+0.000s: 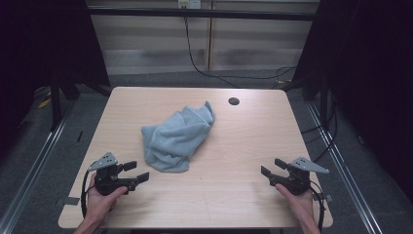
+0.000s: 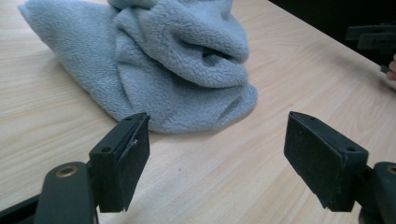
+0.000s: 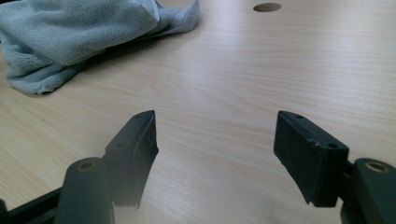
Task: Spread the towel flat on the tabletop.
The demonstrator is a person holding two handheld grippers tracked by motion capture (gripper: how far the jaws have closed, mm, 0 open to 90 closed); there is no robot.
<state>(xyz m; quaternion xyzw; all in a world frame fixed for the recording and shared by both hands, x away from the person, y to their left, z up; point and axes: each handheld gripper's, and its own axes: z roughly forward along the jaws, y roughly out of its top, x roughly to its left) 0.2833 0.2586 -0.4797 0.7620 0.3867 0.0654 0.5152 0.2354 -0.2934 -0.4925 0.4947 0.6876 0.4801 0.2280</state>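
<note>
A crumpled light blue towel (image 1: 178, 134) lies in a heap near the middle of the wooden table (image 1: 234, 146). My left gripper (image 1: 137, 171) rests at the front left, held in a hand, its jaws open and empty, pointing toward the towel's near end. In the left gripper view the towel (image 2: 177, 65) lies just beyond the open gripper (image 2: 217, 149). At the front right my right gripper (image 1: 272, 166) is open with nothing between its jaws. The right gripper view has the towel (image 3: 70, 37) far off at upper left, past the gripper (image 3: 215, 149).
A round cable hole (image 1: 234, 101) sits near the table's far edge, also the hole (image 3: 267, 7) in the right gripper view. Black curtains flank both sides, and cables trail on the floor behind. Bare tabletop lies between the two grippers.
</note>
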